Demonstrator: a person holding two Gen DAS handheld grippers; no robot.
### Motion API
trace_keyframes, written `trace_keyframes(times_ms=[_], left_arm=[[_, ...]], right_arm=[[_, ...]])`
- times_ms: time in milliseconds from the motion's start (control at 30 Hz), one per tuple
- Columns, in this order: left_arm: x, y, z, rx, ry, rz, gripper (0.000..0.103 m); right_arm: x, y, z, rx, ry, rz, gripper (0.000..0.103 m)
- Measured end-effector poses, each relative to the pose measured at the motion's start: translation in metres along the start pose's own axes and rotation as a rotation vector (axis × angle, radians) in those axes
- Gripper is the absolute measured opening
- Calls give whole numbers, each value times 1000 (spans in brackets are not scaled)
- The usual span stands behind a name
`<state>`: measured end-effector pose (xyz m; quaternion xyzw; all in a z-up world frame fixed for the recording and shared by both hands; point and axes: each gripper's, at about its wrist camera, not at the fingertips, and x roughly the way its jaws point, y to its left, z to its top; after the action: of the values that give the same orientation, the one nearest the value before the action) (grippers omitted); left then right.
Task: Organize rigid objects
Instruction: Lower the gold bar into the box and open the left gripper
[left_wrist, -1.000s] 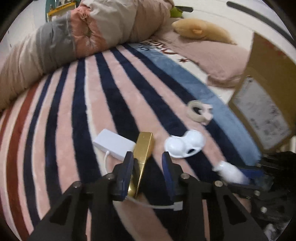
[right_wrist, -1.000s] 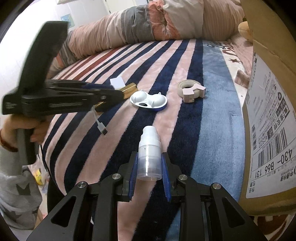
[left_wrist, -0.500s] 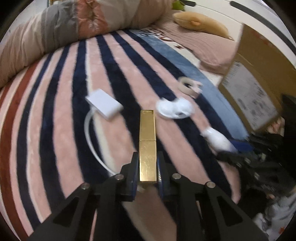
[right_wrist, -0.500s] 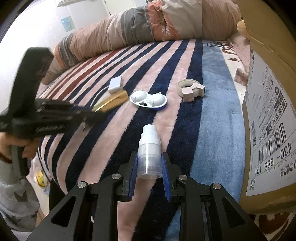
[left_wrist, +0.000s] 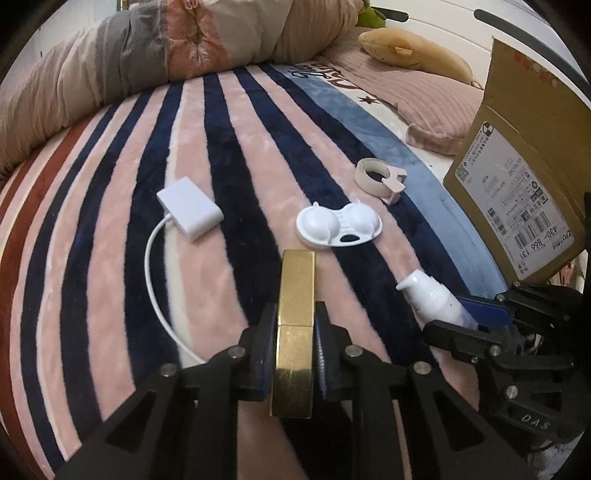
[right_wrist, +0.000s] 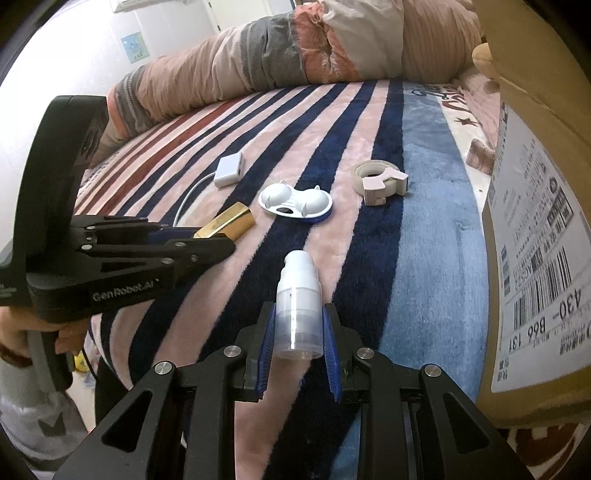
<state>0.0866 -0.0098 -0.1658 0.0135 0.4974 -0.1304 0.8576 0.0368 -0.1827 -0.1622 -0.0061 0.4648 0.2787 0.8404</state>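
My left gripper (left_wrist: 295, 332) is shut on a gold rectangular bar (left_wrist: 295, 321) and holds it above the striped blanket (left_wrist: 229, 155); the bar also shows in the right wrist view (right_wrist: 231, 221). My right gripper (right_wrist: 298, 332) is shut on a translucent white pump bottle (right_wrist: 298, 306), which also shows in the left wrist view (left_wrist: 428, 295). On the blanket lie a white two-dome case (left_wrist: 338, 227), a beige tape dispenser (left_wrist: 380, 181) and a white adapter with a cable (left_wrist: 190, 208).
A cardboard box (left_wrist: 517, 184) with shipping labels stands at the right, close to the right gripper (left_wrist: 498, 328). A rolled quilt (left_wrist: 147, 66) lies along the far edge. A pink pillow (left_wrist: 417, 92) and a plush toy (left_wrist: 410, 51) lie at the back right.
My left gripper closed on the gold bar and lifted it off the blanket, swinging right toward the bottle. The right gripper held the bottle nearly still.
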Motion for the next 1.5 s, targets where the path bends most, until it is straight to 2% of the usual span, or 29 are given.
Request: trace_keyframes(times_ms=[167,300,433,533,633,700,800,900,1000,1133,1233,1367,1500], left_arm=[[-10,4,-2,-36,-31,-29,15],[-42,3,-3,-28,-97,-50,15],[-86,-1,4,-23,-183,-56,15],[-121,-10,15,-13,-260,-63,15],[-150,-30,27,34,-324,-96,15],[-165,-49,39,72,-359,-137,15],[-178,-81,57,139,-390,-198,15],[-178,-116,77,206,-384,-236,15],[-164,-154,95,262,-339,-309,15],[-137,-197,110,331,-268,-324,15],[-119,-219,118,368,-212,-310,15],[-94,-239,121,409,-146,-250,15],[-81,-247,116,428,-113,-220,15]], right_arm=[[-11,11,3,-17,-41,-22,20],[-41,26,10,-56,-107,-2,20],[-84,43,23,-103,-212,20,20],[-127,46,31,-128,-322,7,20],[-162,36,37,-116,-403,-48,20],[-184,18,37,-83,-449,-129,20],[-195,-19,34,-5,-442,-235,20],[-190,-55,26,66,-380,-322,20],[-177,-78,19,107,-319,-365,20],[-164,-90,11,138,-274,-443,20],[-169,-100,3,162,-275,-424,20],[-176,-110,-9,189,-298,-388,22],[-179,-110,-12,188,-311,-357,24]])
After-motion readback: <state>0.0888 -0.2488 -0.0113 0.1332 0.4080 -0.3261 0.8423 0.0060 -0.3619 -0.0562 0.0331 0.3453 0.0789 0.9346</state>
